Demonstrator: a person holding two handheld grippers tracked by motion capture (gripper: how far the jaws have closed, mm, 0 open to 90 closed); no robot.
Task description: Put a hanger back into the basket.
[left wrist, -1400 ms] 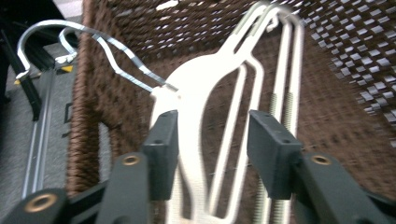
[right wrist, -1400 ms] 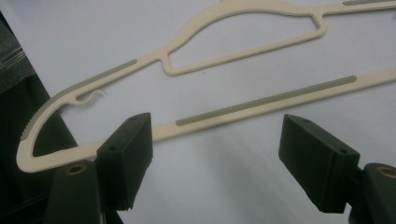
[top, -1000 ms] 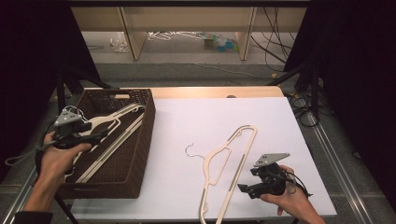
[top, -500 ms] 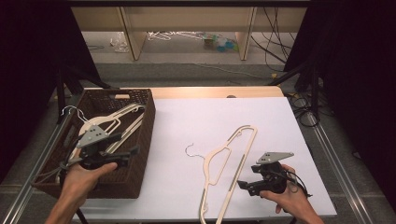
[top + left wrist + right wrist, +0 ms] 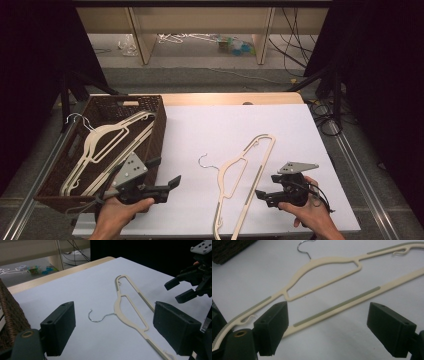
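A cream plastic hanger [image 5: 225, 167] with a wire hook lies flat on the white sheet [image 5: 220, 125]; it shows as the hanger [image 5: 117, 307] and, close up, as the hanger [image 5: 324, 261]. My left gripper [image 5: 164, 173] hovers at the wicker basket's [image 5: 161, 125] near right corner and points at the hanger. Its jaws [image 5: 115, 330] have just been opening and stand open with nothing between them. My right gripper [image 5: 265, 184] sits just right of the hanger's lower bar. Its jaws [image 5: 327, 327] have also just been opening; they stand open above the bar without touching it.
Several cream hangers [image 5: 107, 135] lie in the brown basket at the table's left. The right gripper [image 5: 182, 288] appears across from the left one. A wooden table edge [image 5: 225, 98] runs behind the sheet. Cables [image 5: 325, 120] hang at the right.
My left hand has swung from the basket's left side across to its near right corner, now facing the hanger on the sheet. The right hand has stayed put.
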